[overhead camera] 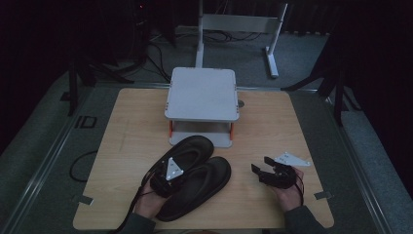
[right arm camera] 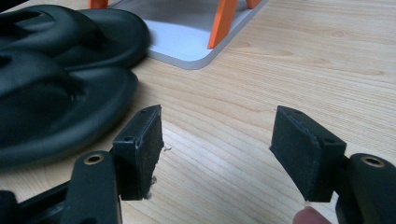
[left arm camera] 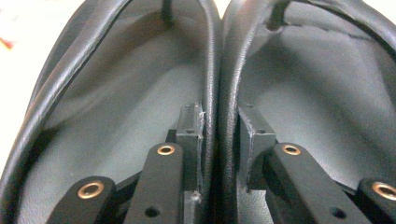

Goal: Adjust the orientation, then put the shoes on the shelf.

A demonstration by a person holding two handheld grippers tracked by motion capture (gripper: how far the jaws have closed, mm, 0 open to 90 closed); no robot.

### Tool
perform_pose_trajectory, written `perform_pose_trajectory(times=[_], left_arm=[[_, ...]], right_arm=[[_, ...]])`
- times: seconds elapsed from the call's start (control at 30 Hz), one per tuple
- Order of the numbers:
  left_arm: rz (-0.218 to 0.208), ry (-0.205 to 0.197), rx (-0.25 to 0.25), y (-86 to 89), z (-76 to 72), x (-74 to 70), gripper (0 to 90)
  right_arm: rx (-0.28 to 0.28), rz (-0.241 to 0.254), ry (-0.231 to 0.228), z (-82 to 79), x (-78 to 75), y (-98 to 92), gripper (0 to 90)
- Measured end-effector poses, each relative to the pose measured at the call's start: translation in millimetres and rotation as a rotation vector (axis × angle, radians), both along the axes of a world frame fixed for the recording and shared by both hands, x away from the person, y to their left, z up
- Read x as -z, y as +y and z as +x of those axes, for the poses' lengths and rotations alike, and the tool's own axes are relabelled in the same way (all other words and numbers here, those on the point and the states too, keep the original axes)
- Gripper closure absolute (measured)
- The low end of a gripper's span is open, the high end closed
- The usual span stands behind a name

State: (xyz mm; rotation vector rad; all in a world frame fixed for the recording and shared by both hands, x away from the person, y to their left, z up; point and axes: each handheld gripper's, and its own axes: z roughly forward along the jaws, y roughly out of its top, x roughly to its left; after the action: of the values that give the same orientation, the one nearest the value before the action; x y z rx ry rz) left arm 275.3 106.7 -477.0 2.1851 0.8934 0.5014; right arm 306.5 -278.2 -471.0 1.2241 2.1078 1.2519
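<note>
Two black slippers lie side by side on the wooden table, one [overhead camera: 195, 146] nearer the stand and the other [overhead camera: 207, 185] nearer the front edge. My left gripper [overhead camera: 170, 176] sits over their heel ends. In the left gripper view its jaws reach one into each slipper [left arm camera: 126, 84] [left arm camera: 317, 79], and the left gripper [left arm camera: 219, 121] pinches the two touching side walls together. My right gripper [overhead camera: 260, 164] rests low at the front right, apart from the slippers. It [right arm camera: 217, 135] stands open with bare wood between its pads, the slippers [right arm camera: 56, 107] off to its left.
A grey two-level stand [overhead camera: 202, 92] with orange posts [right arm camera: 222, 21] stands just beyond the slippers at the table's middle back. Bare wood [overhead camera: 131, 136] lies to the left and right of it. A white frame [overhead camera: 238, 29] and cables are on the floor beyond.
</note>
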Motion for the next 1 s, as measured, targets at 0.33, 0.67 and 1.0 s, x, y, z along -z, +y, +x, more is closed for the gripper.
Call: perform_pose_trajectory(times=[0.33,0.67,1.0], left_arm=[[-0.026,0.013,-0.032,2.8,-4.3,-0.6,74.6],[-0.039,0.011,-0.049,-0.5,-3.6,-7.2,74.8],[-0.076,-0.003,-0.091,-6.3,0.1,-12.5,75.0]], right_arm=[[-0.004,-0.004,0.0,-0.4,0.3,0.6,33.6],[0.0,-0.003,0.002,0.0,0.7,0.0,33.6],[0.0,-0.008,0.003,0.3,1.9,-0.2,33.6]])
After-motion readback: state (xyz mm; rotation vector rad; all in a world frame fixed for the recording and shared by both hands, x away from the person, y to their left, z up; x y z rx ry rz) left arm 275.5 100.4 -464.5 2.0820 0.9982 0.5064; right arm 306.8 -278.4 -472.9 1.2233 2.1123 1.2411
